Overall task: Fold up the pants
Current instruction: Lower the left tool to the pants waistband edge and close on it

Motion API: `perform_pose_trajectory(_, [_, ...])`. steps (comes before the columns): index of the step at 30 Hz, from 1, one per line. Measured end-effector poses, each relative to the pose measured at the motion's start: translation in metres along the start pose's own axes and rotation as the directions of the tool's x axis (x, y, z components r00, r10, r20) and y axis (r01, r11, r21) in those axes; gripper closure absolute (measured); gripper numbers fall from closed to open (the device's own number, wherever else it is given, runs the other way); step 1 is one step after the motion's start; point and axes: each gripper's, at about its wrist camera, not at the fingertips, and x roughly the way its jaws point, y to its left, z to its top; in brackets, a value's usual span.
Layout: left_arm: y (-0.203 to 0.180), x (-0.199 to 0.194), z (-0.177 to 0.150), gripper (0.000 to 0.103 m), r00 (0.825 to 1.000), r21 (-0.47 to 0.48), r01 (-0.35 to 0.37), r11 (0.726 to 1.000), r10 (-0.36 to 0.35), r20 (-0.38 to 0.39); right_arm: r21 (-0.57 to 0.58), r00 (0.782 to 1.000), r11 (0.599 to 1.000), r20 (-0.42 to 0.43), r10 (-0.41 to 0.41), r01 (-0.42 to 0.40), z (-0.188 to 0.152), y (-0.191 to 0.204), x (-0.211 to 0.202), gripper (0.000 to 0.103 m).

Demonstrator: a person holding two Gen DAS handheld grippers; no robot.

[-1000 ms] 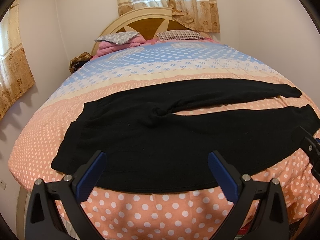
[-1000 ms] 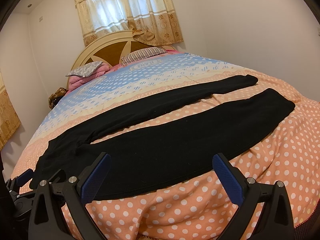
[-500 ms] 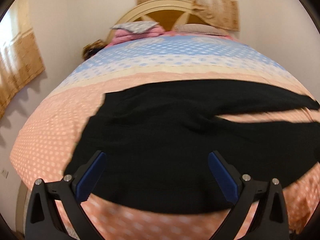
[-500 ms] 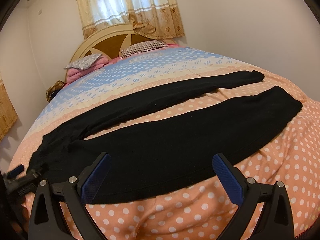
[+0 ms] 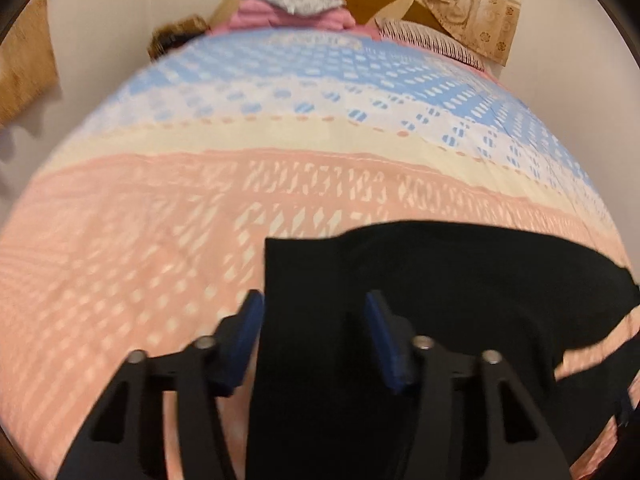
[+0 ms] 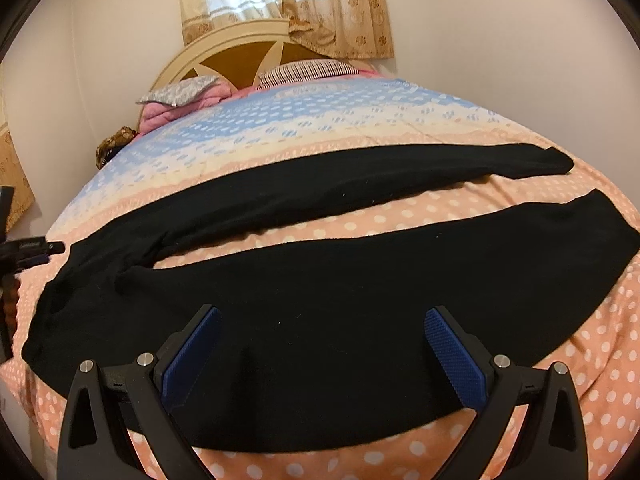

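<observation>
Black pants [image 6: 320, 312] lie spread flat across the polka-dot bedspread [image 6: 360, 224], waist at the left, two legs running right. In the left wrist view the pants' waist end [image 5: 400, 300] fills the lower right, its left edge between my fingers. My left gripper [image 5: 314, 336] is low over that waist edge, jaws partly closed, with cloth between them; the view is blurred. My right gripper [image 6: 320, 354] is wide open just above the near leg, close to its front edge. The left gripper's body shows at the far left of the right wrist view [image 6: 28, 248].
The bed has a cream and brown headboard [image 6: 240, 52] with pillows [image 6: 308, 70] and pink bedding [image 6: 168, 108] at the far end. Curtains [image 6: 288, 4] hang behind. Walls stand left and right of the bed.
My left gripper has swung left and down onto the waist edge and its jaws have narrowed. My right gripper has moved a little closer to the near leg, still wide open.
</observation>
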Motion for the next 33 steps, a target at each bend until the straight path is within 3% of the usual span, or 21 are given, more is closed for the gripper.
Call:
perform_pose_trajectory(3, [0.002,0.021,0.012,0.064,0.999,0.0,-0.009,1.0,0.009,-0.04,-0.004,1.0,1.0,0.0,-0.013,0.013,0.003,0.001,0.005,0.001])
perform_pose_trajectory(6, [-0.001,0.031,0.017,0.065,0.999,0.018,-0.025,1.0,0.025,-0.042,-0.008,1.0,1.0,-0.003,-0.018,0.018,0.006,0.004,0.009,0.001])
perform_pose_trajectory(13, [0.004,0.025,0.02,0.075,0.999,0.009,-0.036,0.999,0.036,-0.032,-0.045,1.0,0.999,-0.029,0.005,-0.006,0.011,0.012,0.018,0.001])
perform_pose_trajectory(17, [0.006,0.018,0.018,0.073,0.999,0.029,-0.034,0.999,0.035,-0.021,-0.051,1.0,0.999,-0.016,0.018,-0.019,0.023,0.011,0.019,0.001])
perform_pose_trajectory(19, [0.009,0.026,0.016,0.066,0.998,0.016,-0.003,1.0,0.003,-0.055,-0.042,1.0,0.999,-0.013,0.015,-0.016,0.026,0.01,0.02,0.001])
perform_pose_trajectory(22, [0.005,0.029,0.016,0.065,0.999,0.03,-0.016,0.999,0.017,-0.034,-0.026,0.999,0.999,-0.033,0.022,-0.023,0.027,0.011,0.027,0.001])
perform_pose_trajectory(23, [0.004,0.03,0.017,0.067,0.999,0.032,-0.02,0.999,0.021,-0.029,-0.023,0.999,0.999,-0.045,0.026,-0.028,0.025,0.012,0.03,0.001])
perform_pose_trajectory(25, [0.005,0.031,0.019,0.09,1.0,0.023,-0.026,0.999,0.027,-0.013,-0.031,0.998,0.999,-0.059,0.027,-0.028,0.023,0.015,0.034,0.001])
perform_pose_trajectory(30, [0.002,0.021,0.015,0.093,1.0,0.058,-0.014,0.998,0.013,0.019,-0.031,0.999,0.999,-0.046,0.018,-0.02,0.025,0.015,0.033,0.001])
perform_pose_trajectory(33, [0.007,0.009,0.012,0.093,0.998,0.056,0.046,0.997,-0.049,0.043,-0.027,0.999,1.0,-0.049,0.015,-0.017,0.027,0.014,0.036,0.001])
